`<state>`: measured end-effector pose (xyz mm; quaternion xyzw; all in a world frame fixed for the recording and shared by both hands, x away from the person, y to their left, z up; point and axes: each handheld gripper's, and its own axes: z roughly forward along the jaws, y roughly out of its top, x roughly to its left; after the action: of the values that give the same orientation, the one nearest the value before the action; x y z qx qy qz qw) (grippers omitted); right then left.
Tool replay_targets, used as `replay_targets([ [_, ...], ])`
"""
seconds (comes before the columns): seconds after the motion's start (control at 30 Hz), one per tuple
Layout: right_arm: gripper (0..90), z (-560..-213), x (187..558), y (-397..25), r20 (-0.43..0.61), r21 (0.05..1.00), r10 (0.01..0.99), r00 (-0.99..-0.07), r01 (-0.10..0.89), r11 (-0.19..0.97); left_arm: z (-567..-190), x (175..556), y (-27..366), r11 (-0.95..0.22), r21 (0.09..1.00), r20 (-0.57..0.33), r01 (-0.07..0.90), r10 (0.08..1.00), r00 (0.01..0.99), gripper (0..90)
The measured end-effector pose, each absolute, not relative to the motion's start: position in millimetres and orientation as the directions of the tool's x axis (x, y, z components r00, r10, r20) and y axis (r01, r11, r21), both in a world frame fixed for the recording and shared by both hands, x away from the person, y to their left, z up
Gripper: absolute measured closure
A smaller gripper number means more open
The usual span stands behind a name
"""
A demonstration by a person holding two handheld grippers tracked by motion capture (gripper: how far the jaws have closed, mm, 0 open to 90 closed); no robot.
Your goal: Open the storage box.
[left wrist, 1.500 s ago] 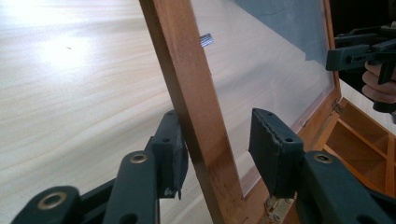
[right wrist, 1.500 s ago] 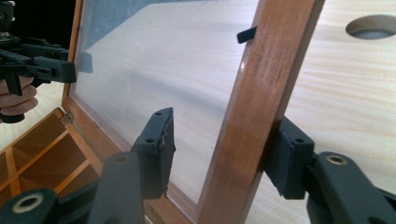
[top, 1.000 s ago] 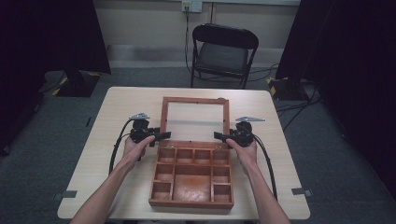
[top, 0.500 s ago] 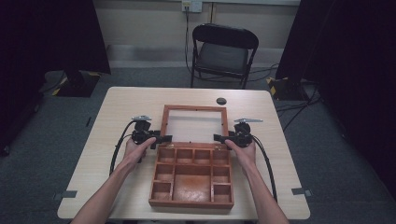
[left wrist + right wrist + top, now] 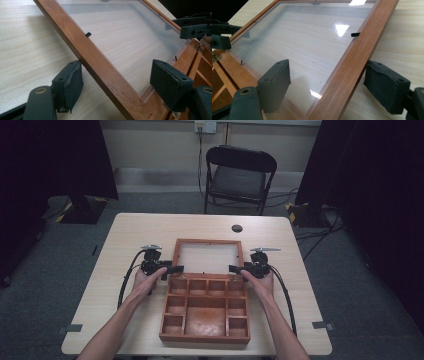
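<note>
Lowered lid bares table, perhaps cap; chair beyond.

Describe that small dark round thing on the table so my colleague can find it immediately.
Start at the light wooden table and find the wooden box with its glass-paned lid laid open. Beyond the lid, toward the folding chair, lies a small black disc. It is the one loose item, apart from the box.

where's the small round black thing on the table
In the high view the small round black object lies on the light wooden table, toward the far edge and right of centre, just beyond the wooden box's glass-paned lid.
</note>
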<state>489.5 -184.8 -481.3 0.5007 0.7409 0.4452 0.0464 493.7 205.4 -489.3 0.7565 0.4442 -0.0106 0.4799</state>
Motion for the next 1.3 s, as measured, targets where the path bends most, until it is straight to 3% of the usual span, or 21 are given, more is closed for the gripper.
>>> replay_targets([
  [0.63,20.1,-483,490,-187,0.397,0.684,0.787,-0.472,0.724,0.089,-493,496,216,-0.102,0.686,-0.483,0.72,0.676,0.557,23.2],
  [1.0,20.5,-468,484,-195,0.371,0.713,0.798,-0.475,0.696,0.083,-478,488,217,-0.144,0.732,-0.397,0.666,0.704,0.588,23.9],
  [1.3,20.7,-455,472,-200,0.344,0.741,0.792,-0.504,0.664,0.101,-471,478,222,-0.147,0.749,-0.387,0.646,0.694,0.607,25.6],
])
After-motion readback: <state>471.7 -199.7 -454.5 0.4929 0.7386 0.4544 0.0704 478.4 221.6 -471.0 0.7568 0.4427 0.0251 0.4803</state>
